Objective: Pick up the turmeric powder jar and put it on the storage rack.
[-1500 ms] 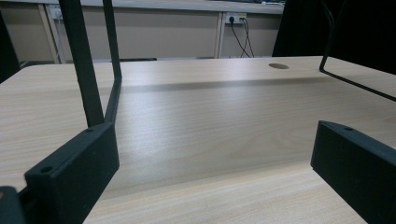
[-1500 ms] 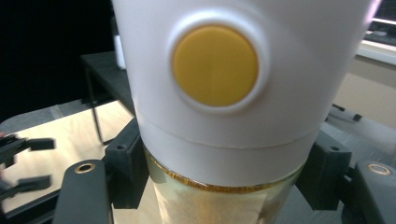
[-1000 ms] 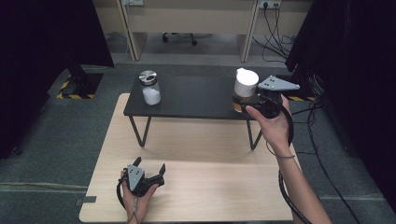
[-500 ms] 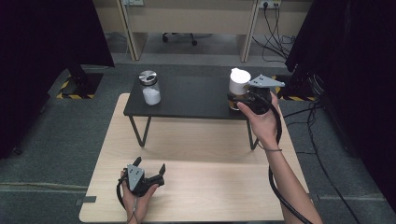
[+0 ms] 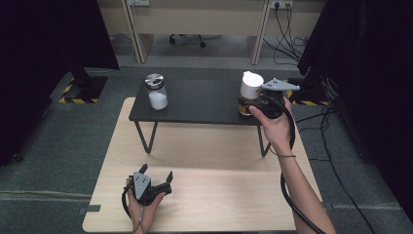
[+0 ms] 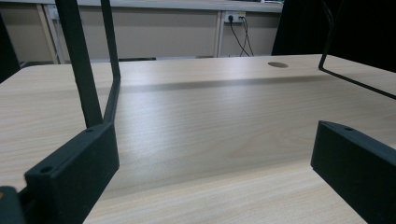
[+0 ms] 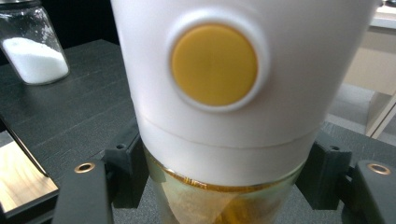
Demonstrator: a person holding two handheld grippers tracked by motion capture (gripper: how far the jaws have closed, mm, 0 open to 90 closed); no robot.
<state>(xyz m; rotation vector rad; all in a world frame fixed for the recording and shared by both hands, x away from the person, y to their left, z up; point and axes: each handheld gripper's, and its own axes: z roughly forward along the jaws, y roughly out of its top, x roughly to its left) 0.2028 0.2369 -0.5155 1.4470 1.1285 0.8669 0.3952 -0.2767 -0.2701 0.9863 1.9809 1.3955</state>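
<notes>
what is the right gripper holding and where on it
The right gripper is shut on the white-capped bottle, clamping its clear lower body just under the cap.

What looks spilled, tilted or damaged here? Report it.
Nothing stands out. The white-topped bottle stands upright on the black shelf, clamped by the right gripper; the jar of white powder stands upright too.
</notes>
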